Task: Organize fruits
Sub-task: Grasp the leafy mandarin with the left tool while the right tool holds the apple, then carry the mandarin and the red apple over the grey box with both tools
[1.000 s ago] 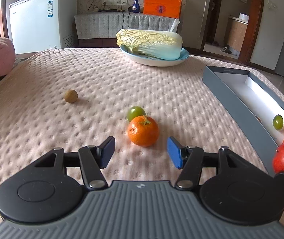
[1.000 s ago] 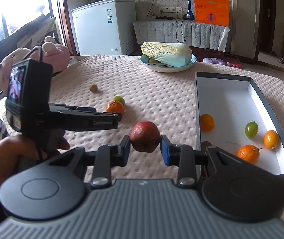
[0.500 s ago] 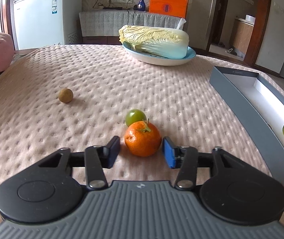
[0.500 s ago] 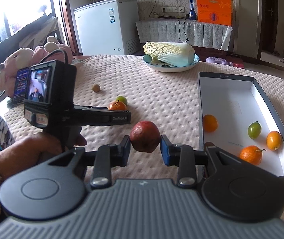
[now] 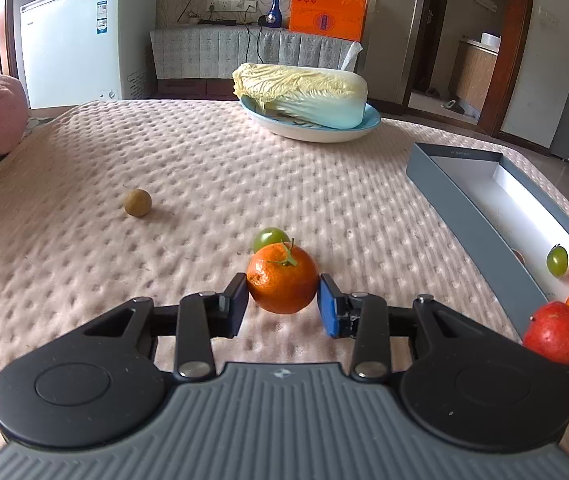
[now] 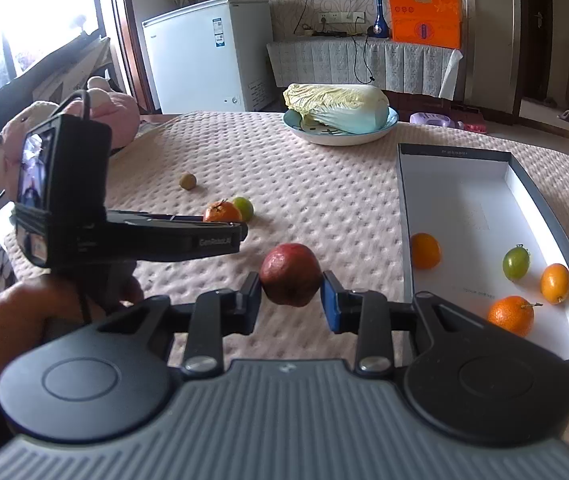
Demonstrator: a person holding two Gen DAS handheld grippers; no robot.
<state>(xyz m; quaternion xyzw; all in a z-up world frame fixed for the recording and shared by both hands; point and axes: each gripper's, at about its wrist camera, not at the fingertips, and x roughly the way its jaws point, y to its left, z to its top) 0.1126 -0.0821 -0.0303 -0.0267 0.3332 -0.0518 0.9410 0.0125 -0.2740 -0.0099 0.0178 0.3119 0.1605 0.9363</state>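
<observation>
White lettering that looks like "GenRobot.AI" runs along the side of the black handheld left gripper (image 6: 220,222). Labels on the white chest freezer (image 6: 208,52) and print on the orange gift box (image 6: 424,14) are too small to read.

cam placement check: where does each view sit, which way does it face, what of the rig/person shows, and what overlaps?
Left wrist: on the left gripper, low over the table, facing along its fingers at the clamped tangerine; the red fruit shows at right.
Right wrist: on the right gripper, facing across the table with the red fruit clamped; the left gripper and left hand show.
Shared: cabbage, grey box, brown fruit, green fruit.
</observation>
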